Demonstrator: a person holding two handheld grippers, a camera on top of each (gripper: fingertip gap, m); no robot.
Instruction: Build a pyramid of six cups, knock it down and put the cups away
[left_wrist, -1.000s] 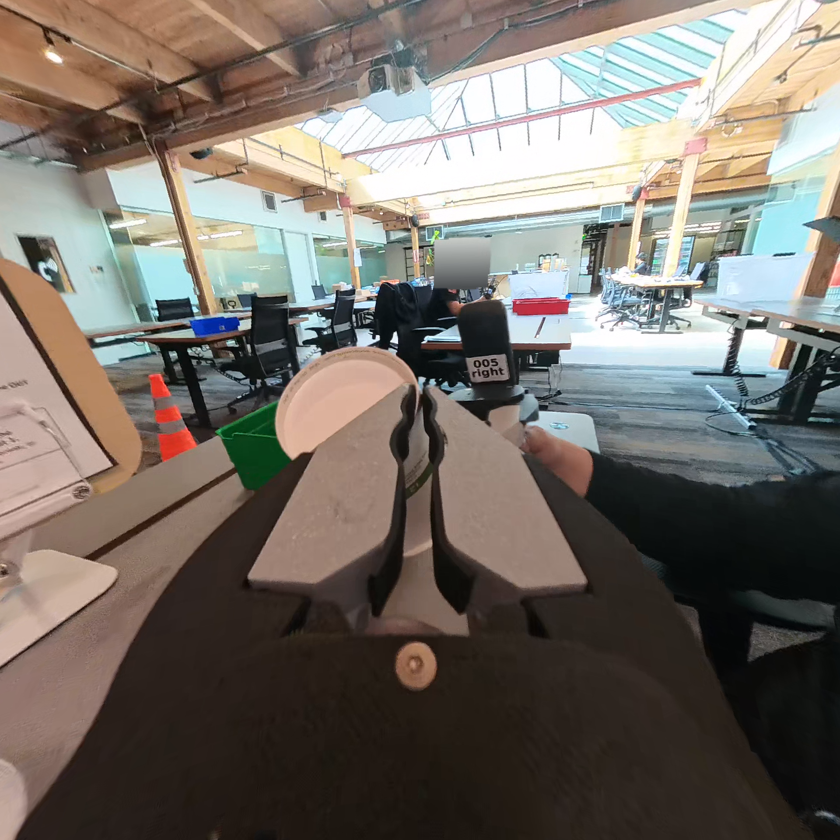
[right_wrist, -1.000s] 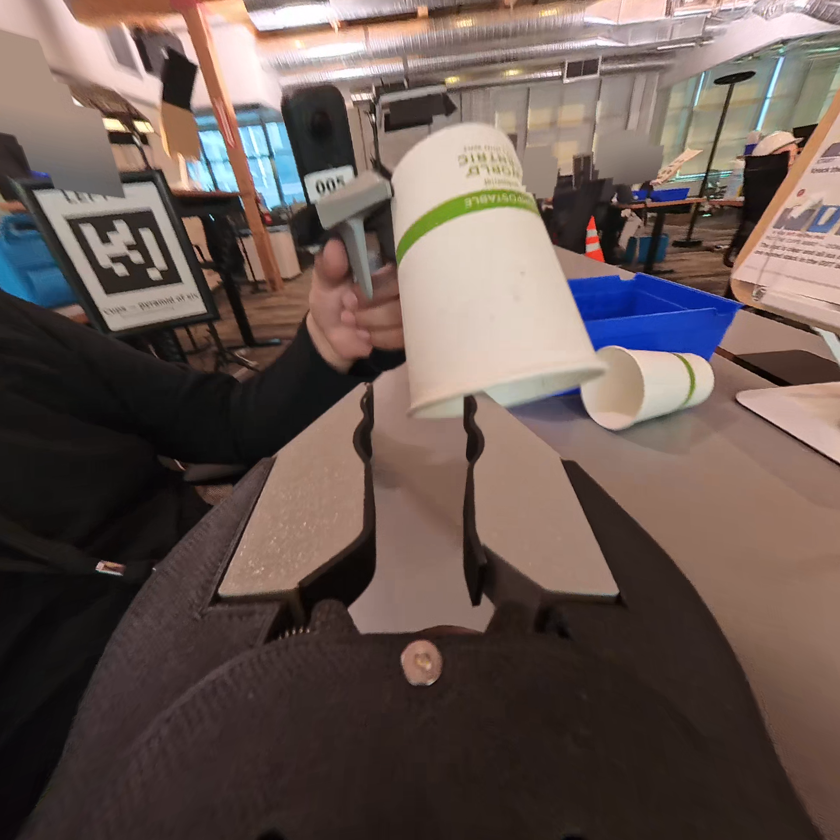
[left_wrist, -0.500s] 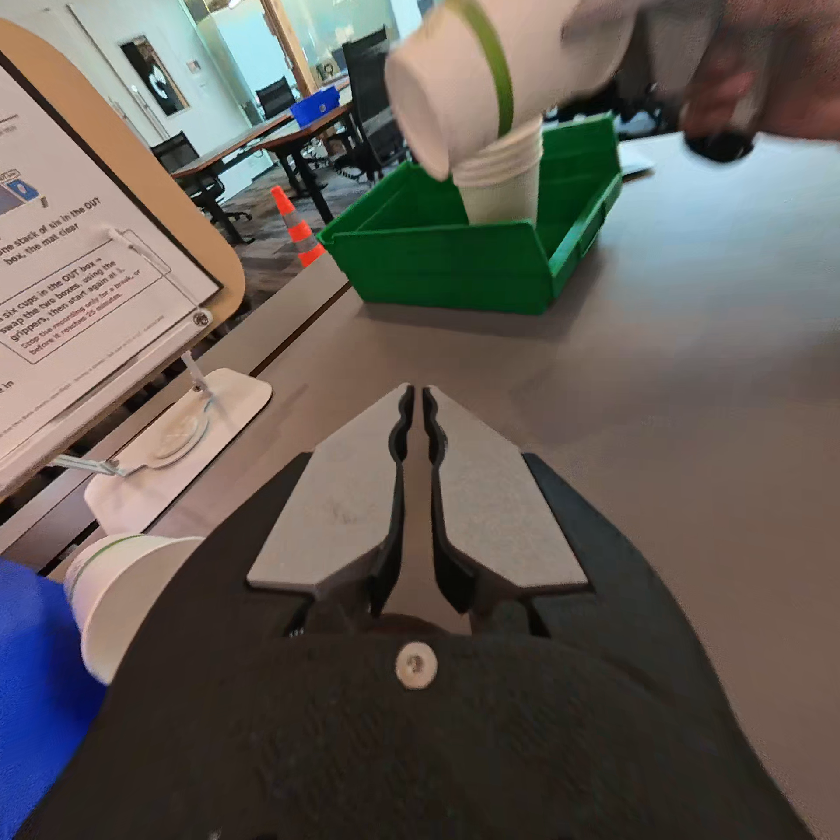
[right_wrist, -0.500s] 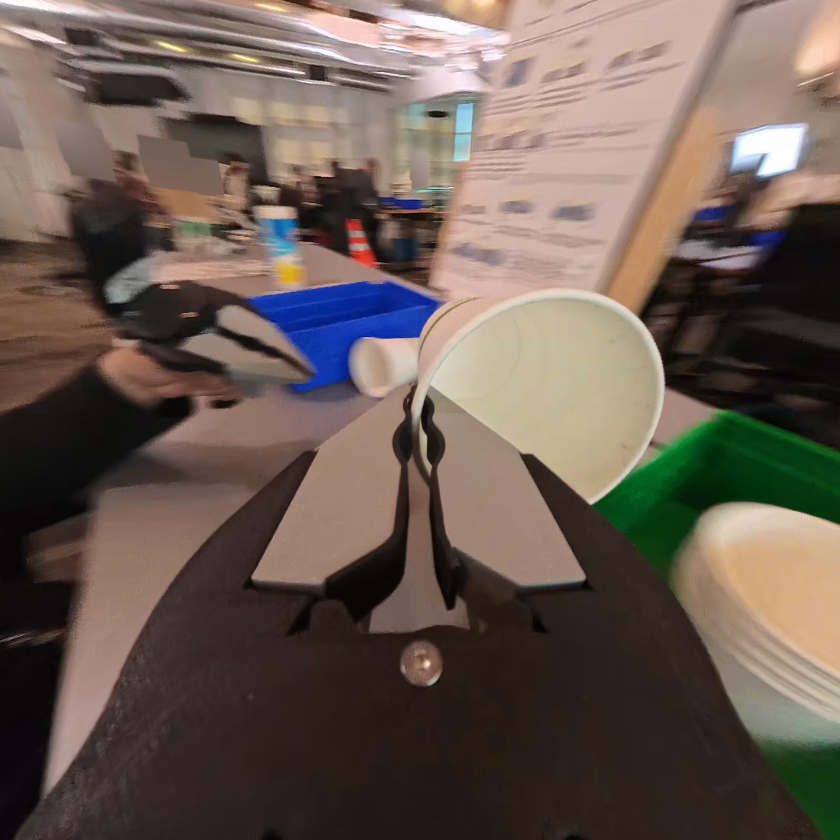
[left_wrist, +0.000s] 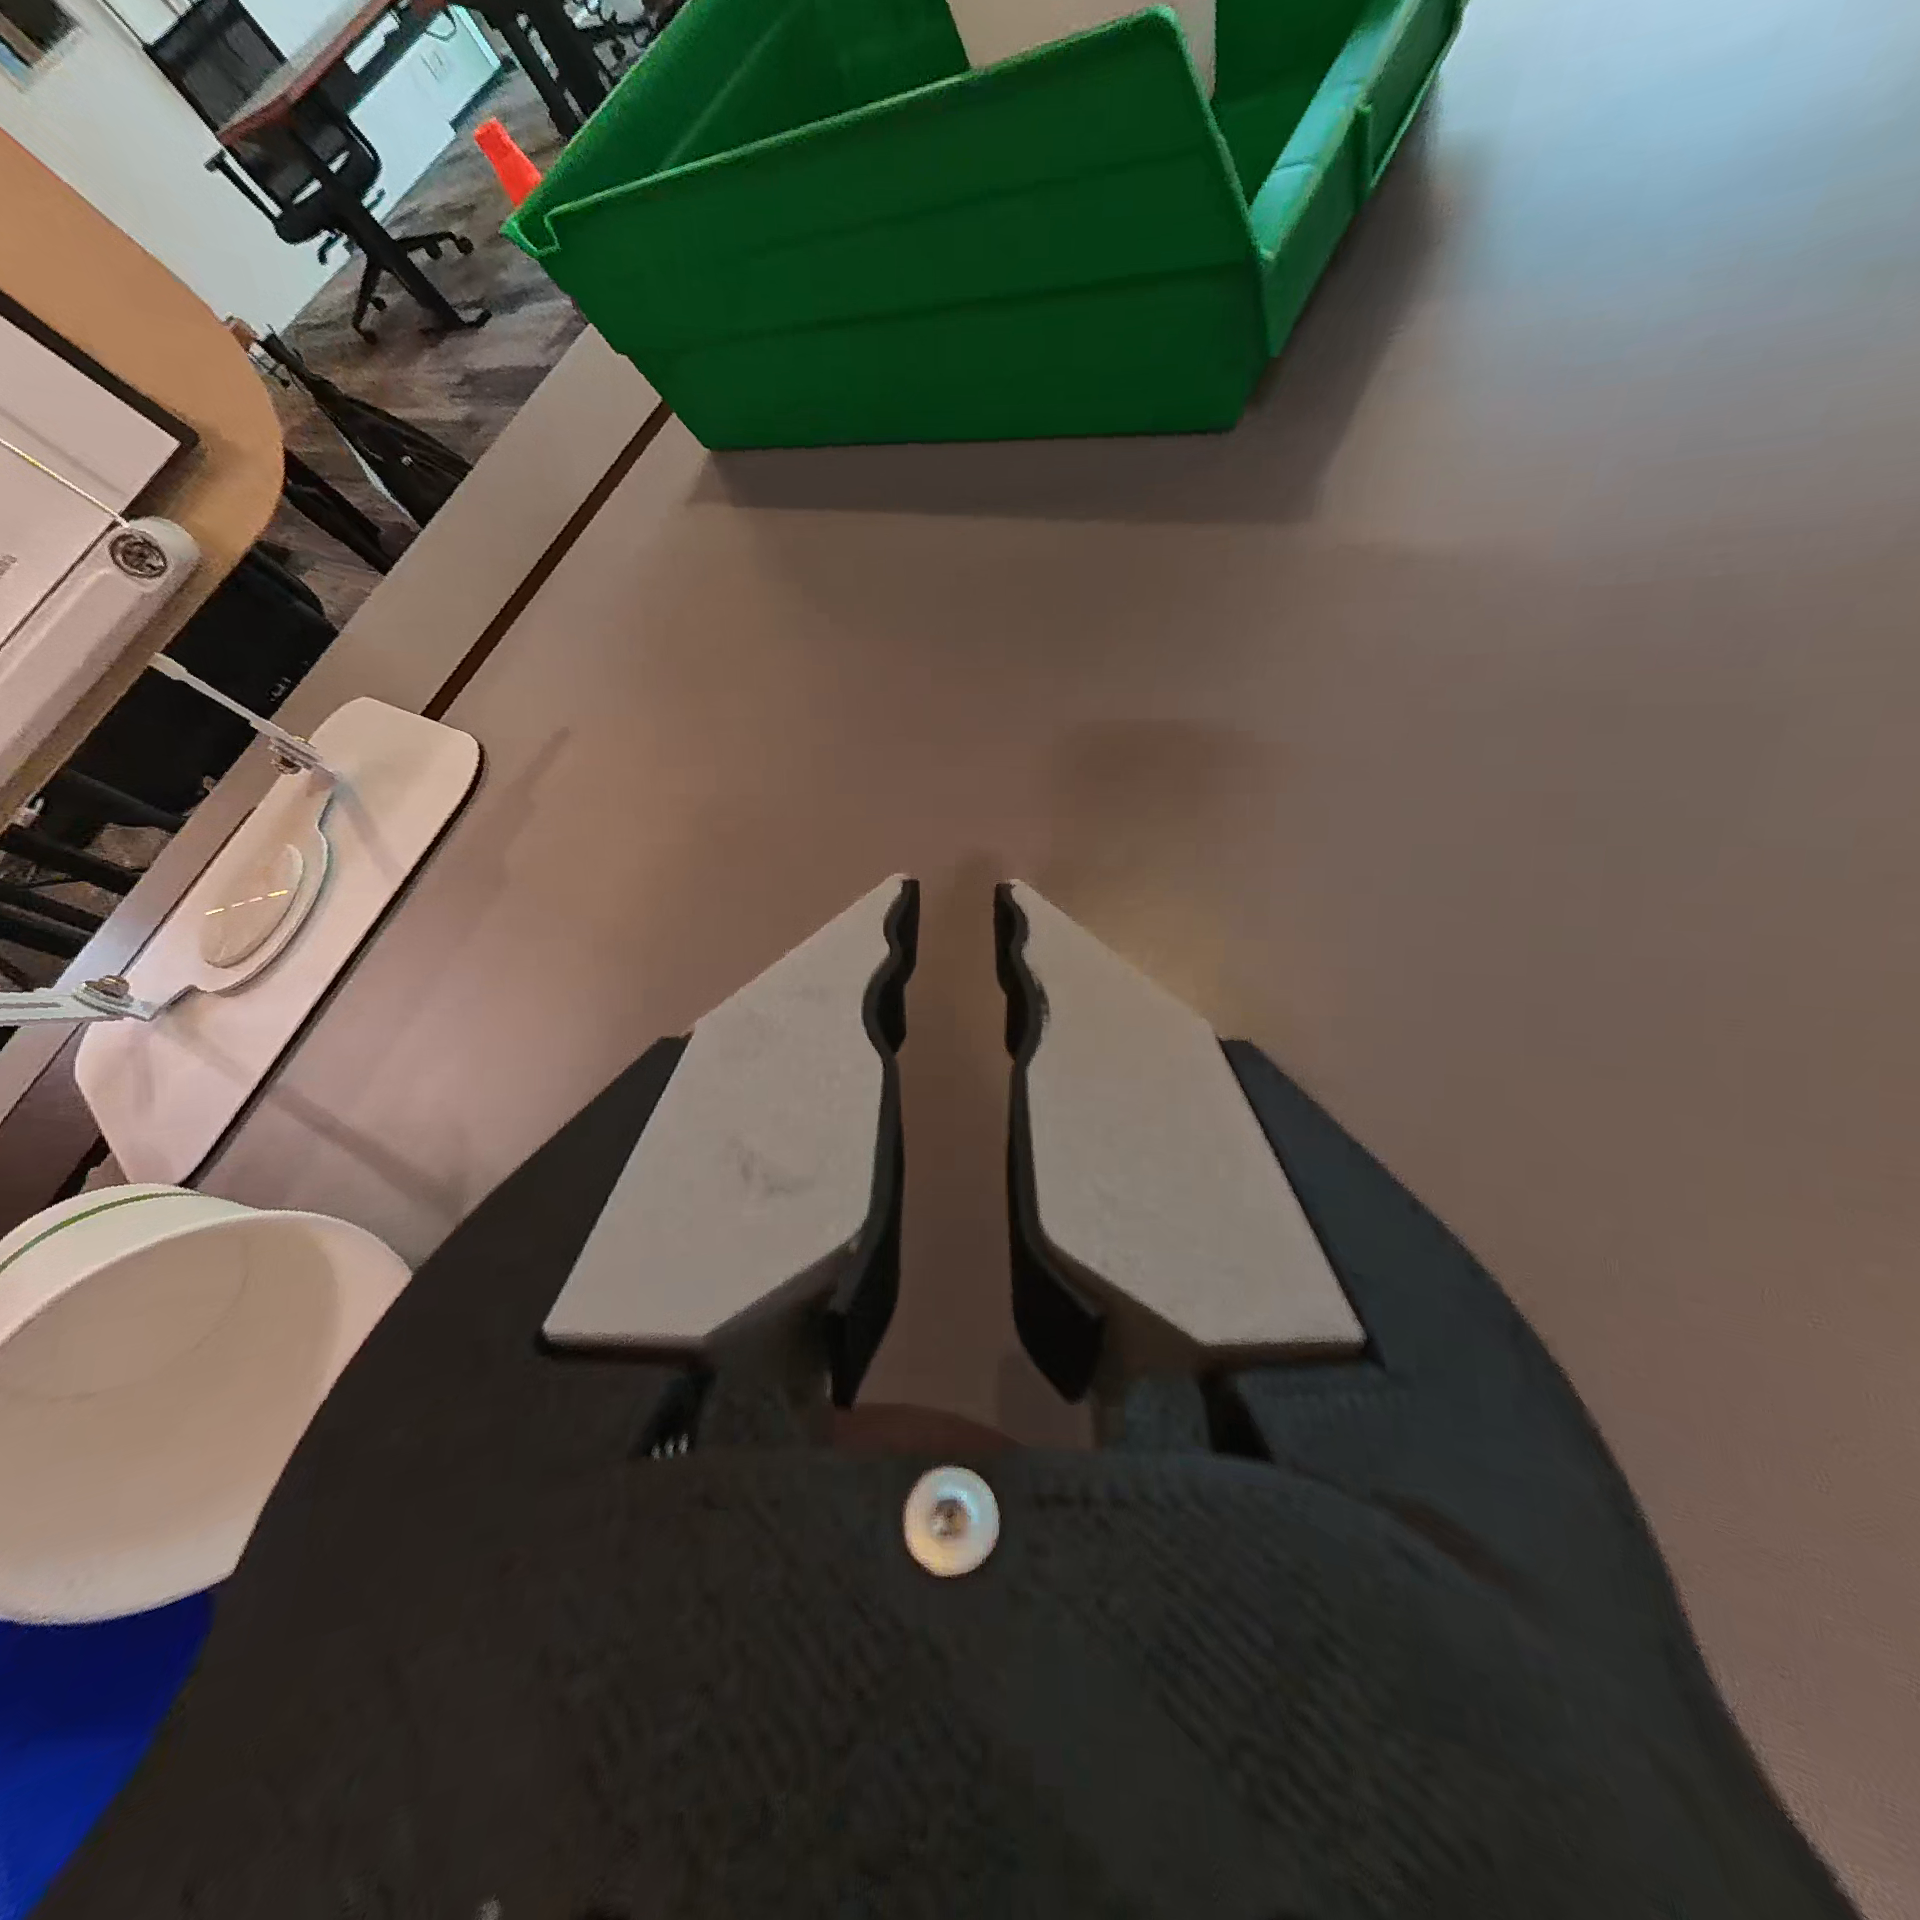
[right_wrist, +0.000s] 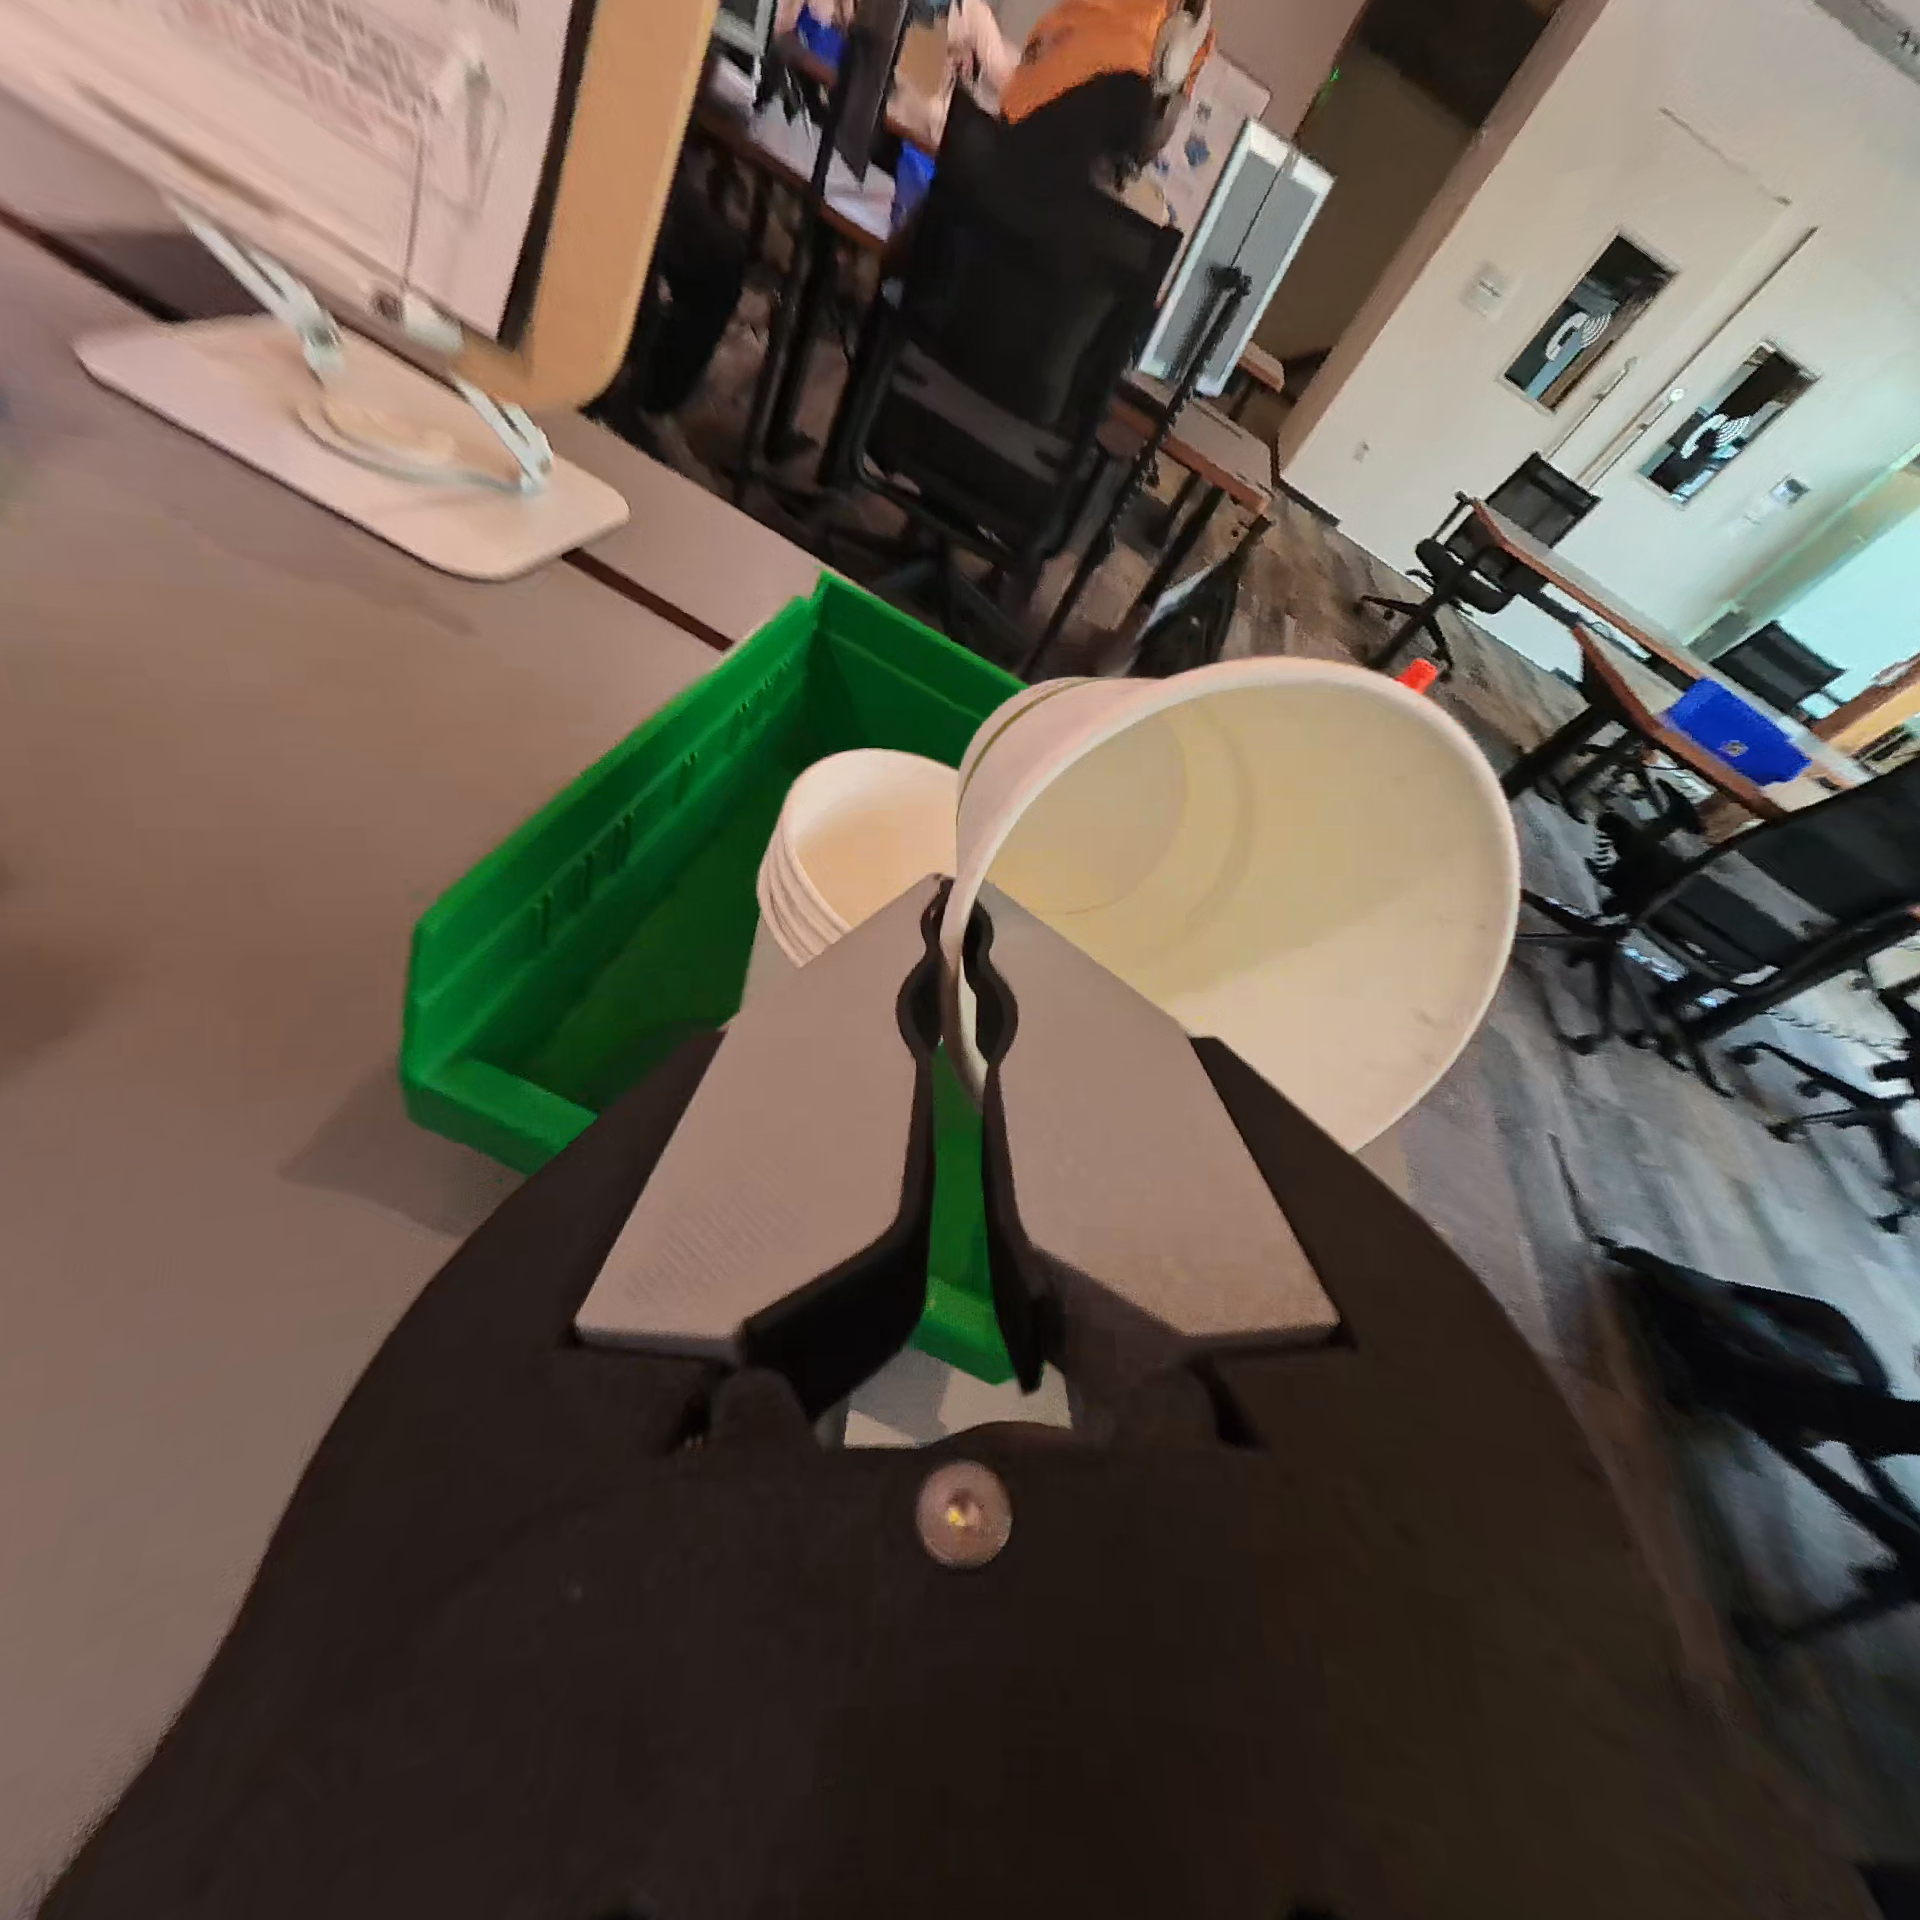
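Note:
My right gripper (right_wrist: 954, 914) is shut on the rim of a white paper cup (right_wrist: 1247, 883). It holds the cup tilted, mouth towards the camera, just above and right of a stack of white cups (right_wrist: 862, 831) standing in the green bin (right_wrist: 582, 935). My left gripper (left_wrist: 956, 904) is empty, its jaws a narrow gap apart, low over the bare grey table (left_wrist: 1455, 831). Another white cup (left_wrist: 156, 1392) with a green band lies on its side at the lower left of the left wrist view. The green bin (left_wrist: 935, 291) is ahead of the left gripper, with a bit of the stack (left_wrist: 1039, 26) showing at the top edge.
A blue bin (left_wrist: 83, 1714) sits under the lying cup. A sign board on a white stand base (left_wrist: 281, 935) stands at the table's far edge, also in the right wrist view (right_wrist: 343, 447). Beyond the table edge are office chairs (right_wrist: 997, 312) and desks.
The right gripper has swung the cup from near the sign to over the green bin beside the stack. The left gripper has dipped towards the table and its jaws have parted slightly.

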